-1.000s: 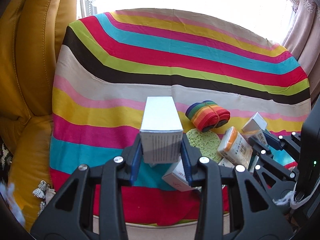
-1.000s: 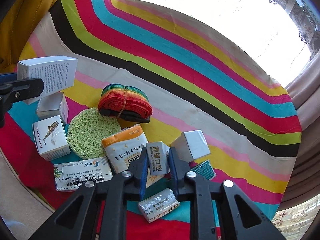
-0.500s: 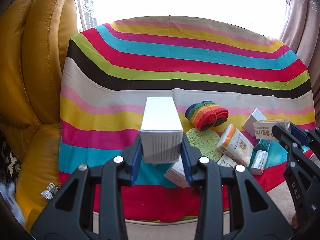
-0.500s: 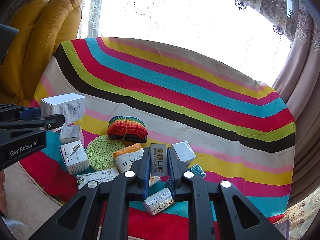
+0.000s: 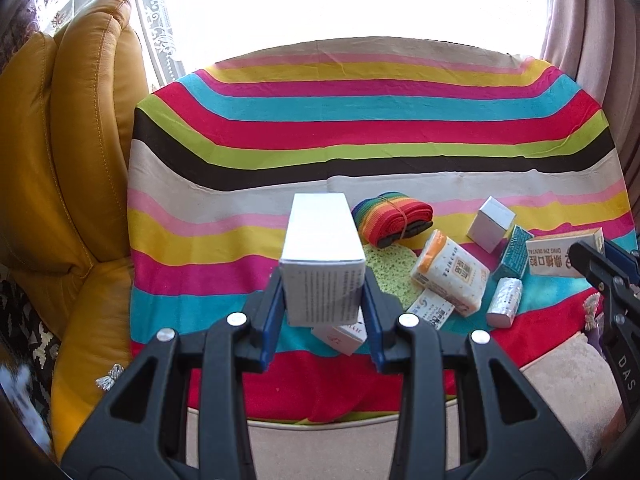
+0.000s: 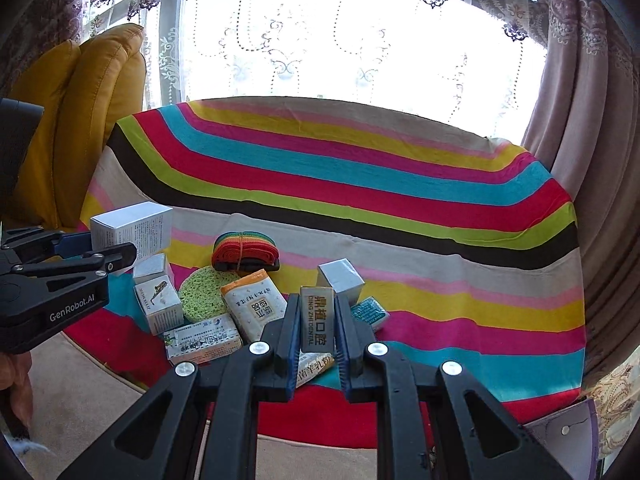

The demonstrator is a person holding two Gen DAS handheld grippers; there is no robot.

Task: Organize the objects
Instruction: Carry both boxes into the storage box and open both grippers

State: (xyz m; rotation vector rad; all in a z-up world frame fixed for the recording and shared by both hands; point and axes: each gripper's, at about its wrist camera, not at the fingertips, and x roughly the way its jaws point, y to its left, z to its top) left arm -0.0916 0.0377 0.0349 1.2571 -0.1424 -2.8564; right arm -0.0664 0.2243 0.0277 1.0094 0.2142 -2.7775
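Left of the striped elastic roll (image 5: 392, 222), the left claw (image 5: 323, 308) grips a light, crushable white cardboard carton (image 5: 322, 276) by its sides, while the right claw (image 6: 317, 344) pinches a slim dental box (image 6: 317, 318).

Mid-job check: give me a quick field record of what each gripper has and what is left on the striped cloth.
left gripper: shut on white box, held above the cloth
right gripper: shut on dental box, held above the cloth
surface: striped cloth
loose on cloth: rainbow strap roll, green sponge, orange-topped packet, small silver box, teal box, foil packet
beside table: yellow armchair
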